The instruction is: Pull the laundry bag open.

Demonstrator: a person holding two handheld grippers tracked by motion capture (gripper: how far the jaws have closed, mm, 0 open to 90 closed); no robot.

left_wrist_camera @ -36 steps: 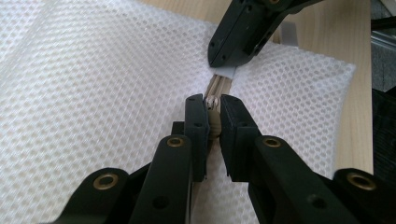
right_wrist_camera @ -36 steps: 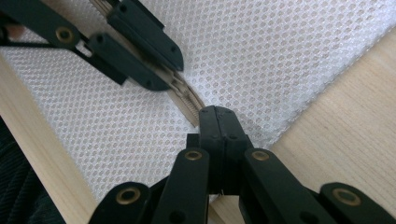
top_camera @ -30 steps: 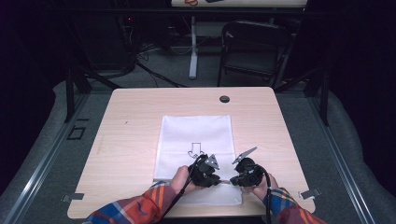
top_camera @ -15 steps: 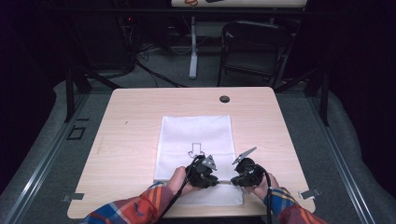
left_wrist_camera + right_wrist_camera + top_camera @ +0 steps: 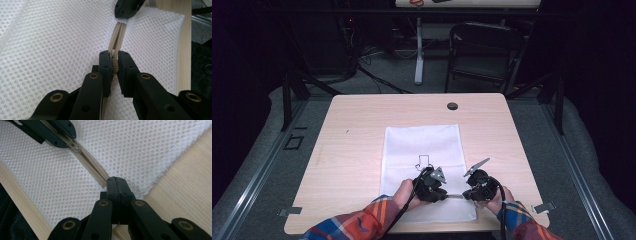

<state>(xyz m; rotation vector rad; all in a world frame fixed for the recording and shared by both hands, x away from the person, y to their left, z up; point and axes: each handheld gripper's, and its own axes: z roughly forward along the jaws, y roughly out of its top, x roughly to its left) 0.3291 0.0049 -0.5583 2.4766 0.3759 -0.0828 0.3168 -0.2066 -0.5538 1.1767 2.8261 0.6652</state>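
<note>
Both fingers (image 5: 113,66) pinched tight on zip (image 5: 115,40)

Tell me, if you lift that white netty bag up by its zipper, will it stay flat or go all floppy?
Probably floppy. The white mesh bag is thin netting that already bulges up beside the zipper, where the left gripper and right gripper pinch it. It likely weighs very little, being mostly holes. It shouldn't slide much on the table, though that's a guess.

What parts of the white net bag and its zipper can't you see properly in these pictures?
- Zipper pull: left gripper view, covered by the left gripper jaws.
- Zipper end: right gripper view, pinched inside the right gripper jaws.
- Mesh bag near edge: high view, under hands and sleeves.
- Black outline on the bag: high view, too small.
</note>
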